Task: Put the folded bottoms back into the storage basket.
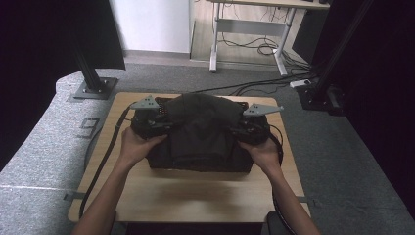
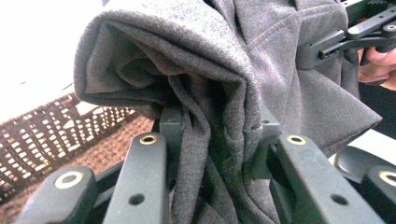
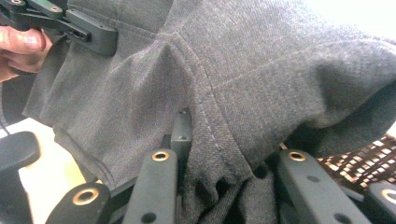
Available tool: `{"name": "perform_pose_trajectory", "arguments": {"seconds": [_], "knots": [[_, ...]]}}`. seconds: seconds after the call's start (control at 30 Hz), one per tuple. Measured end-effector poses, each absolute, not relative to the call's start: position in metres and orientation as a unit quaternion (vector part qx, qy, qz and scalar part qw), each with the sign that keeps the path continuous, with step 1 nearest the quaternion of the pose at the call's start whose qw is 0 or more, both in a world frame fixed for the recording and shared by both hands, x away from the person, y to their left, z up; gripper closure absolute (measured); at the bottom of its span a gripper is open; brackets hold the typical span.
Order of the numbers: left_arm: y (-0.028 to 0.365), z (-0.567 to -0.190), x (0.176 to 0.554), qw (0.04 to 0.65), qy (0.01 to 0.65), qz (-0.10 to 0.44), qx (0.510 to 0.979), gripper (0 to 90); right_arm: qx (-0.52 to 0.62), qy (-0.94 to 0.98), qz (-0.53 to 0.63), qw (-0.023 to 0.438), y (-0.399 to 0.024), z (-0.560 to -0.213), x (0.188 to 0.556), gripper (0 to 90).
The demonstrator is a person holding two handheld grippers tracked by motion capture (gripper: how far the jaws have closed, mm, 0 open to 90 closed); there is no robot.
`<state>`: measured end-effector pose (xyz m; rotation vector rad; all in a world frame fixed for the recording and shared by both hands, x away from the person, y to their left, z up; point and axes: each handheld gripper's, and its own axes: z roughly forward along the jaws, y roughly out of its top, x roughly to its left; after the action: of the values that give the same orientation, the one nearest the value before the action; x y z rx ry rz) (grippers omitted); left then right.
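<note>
Dark grey garment (image 1: 200,129) held up over the tabletop (image 1: 195,196), bunched in the middle, sitting above a dark woven basket (image 1: 164,104) at the far side of the table. Left gripper (image 1: 155,123) grips the garment's left side, right gripper (image 1: 244,128) its right side, both at about the same height, one hand on each. In the left gripper view the fingers (image 2: 170,123) are closed tight on a gathered fold of the grey cloth (image 2: 210,70), basket weave (image 2: 56,126) below-left. In the right gripper view the fingers (image 3: 181,128) are likewise clamped on a seamed fold of the cloth (image 3: 243,65); the other gripper (image 3: 60,23) pinches the far edge, basket weave (image 3: 369,154) at right.
</note>
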<state>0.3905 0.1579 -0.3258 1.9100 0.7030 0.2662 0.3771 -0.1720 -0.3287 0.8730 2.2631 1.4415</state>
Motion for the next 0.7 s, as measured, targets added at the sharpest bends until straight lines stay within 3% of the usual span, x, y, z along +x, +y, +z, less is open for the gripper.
{"name": "perform_pose_trajectory", "arguments": {"seconds": [0.7], "knots": [[0.154,-0.352,0.459,0.507,0.312,0.126,0.794,66.5,0.328,0.789,0.479,0.201,-0.159,-0.349,0.441,68.9]]}}
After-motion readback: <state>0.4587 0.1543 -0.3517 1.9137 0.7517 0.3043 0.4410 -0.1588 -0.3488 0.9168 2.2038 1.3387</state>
